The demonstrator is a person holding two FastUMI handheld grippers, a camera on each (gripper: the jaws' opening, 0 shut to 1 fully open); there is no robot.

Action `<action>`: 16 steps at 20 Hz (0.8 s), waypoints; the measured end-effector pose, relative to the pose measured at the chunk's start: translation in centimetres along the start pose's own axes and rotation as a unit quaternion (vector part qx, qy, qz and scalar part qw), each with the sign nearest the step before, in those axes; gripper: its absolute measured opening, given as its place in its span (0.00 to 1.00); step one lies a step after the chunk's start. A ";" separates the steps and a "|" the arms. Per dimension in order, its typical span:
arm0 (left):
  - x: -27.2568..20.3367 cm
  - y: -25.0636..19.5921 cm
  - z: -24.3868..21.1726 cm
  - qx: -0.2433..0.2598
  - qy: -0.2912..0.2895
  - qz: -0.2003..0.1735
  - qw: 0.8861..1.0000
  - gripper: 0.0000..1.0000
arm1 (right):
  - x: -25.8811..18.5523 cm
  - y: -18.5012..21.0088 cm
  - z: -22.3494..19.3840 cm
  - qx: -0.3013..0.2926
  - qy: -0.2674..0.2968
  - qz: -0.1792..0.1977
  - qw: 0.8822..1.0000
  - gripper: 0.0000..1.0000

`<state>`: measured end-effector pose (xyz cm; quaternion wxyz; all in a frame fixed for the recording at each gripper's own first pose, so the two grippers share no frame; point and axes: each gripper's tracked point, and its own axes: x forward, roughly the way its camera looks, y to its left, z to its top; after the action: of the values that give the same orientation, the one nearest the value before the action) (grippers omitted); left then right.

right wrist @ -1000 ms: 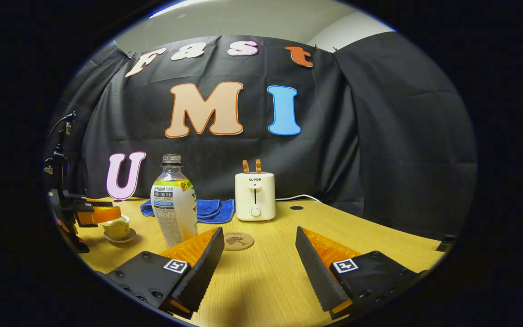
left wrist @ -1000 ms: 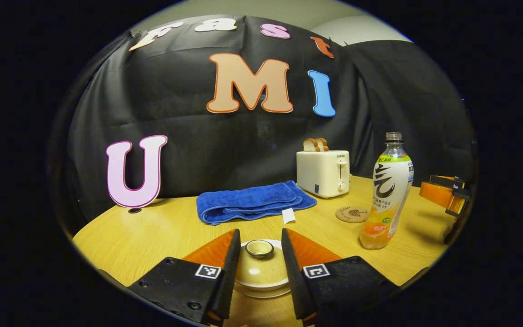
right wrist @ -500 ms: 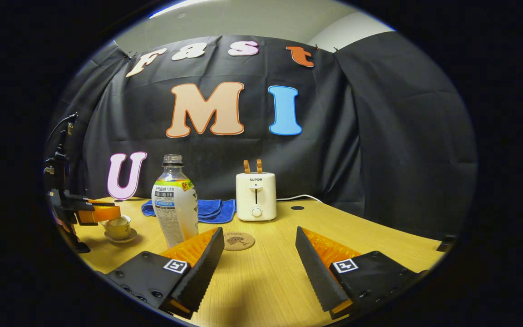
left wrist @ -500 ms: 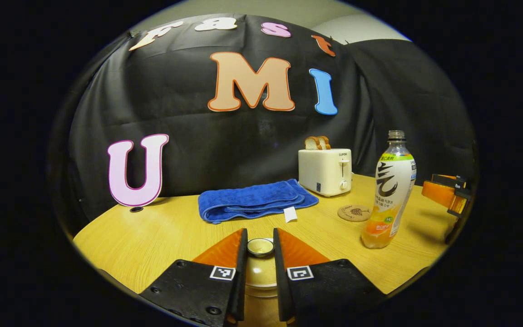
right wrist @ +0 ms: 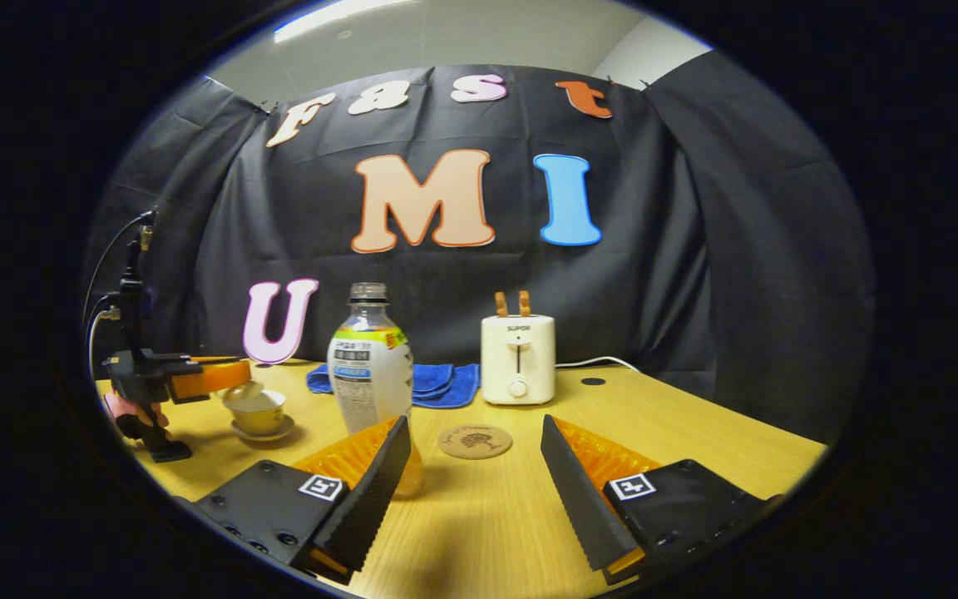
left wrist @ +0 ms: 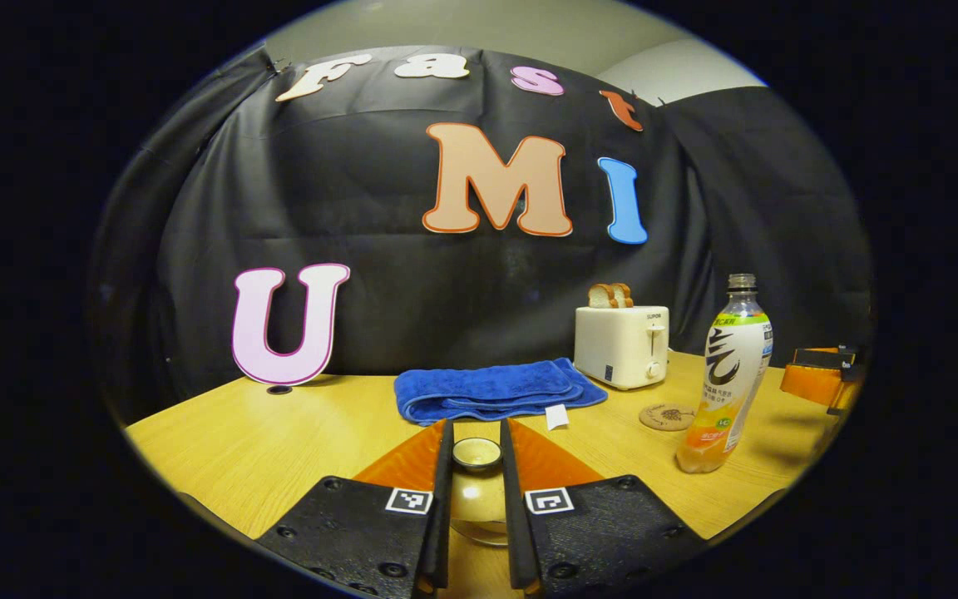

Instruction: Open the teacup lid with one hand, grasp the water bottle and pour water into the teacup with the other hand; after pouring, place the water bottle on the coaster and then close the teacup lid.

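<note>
My left gripper [left wrist: 476, 456] is shut on the knob of the cream teacup lid [left wrist: 479, 499], which hangs between its fingers. In the right gripper view, that gripper [right wrist: 217, 376] holds the lid [right wrist: 241, 389] just above and left of the open teacup [right wrist: 259, 409] on its saucer. The water bottle [right wrist: 369, 374] stands upright, capless, just behind the left finger of my open right gripper [right wrist: 473, 426]. The round coaster [right wrist: 475, 441] lies bare between that gripper's fingertips, farther off. In the left gripper view, the bottle [left wrist: 728, 374] stands right of the coaster [left wrist: 667, 416], with the right gripper [left wrist: 820, 383] beyond.
A white toaster [left wrist: 622, 345] with bread slices stands at the back of the wooden table [left wrist: 279, 441], beside a folded blue towel [left wrist: 496, 389]. In the right gripper view the toaster [right wrist: 517, 358] is behind the coaster and a hand holds the left gripper at the left edge.
My left gripper closed on the lid's knob and lifted the lid off the teacup. My right gripper stayed open and shifted a little; the bottle now sits nearer its left finger.
</note>
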<state>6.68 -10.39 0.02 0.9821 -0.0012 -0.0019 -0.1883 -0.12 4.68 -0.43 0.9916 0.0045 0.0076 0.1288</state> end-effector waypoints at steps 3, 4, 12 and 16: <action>-1.3 2.1 0.0 0.001 -0.001 0.044 0.999 0.25 | -0.1 2.6 -0.2 0.002 0.003 0.070 0.998 0.96; -1.8 2.7 0.1 0.000 -0.001 0.054 0.999 0.25 | -0.1 3.4 -0.2 0.003 0.004 0.093 0.996 0.96; -6.0 6.7 0.1 0.001 0.001 0.110 0.994 0.25 | 1.5 6.0 -0.7 0.004 0.015 0.125 0.992 0.99; -7.8 8.8 0.1 0.002 0.000 0.138 0.990 0.25 | 3.4 7.0 -1.9 -0.002 0.049 0.121 0.991 0.99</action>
<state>2.74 0.68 0.10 0.9987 0.0005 -0.0021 -0.0511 1.35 12.31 -2.28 0.9673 -0.0025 0.0553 0.2475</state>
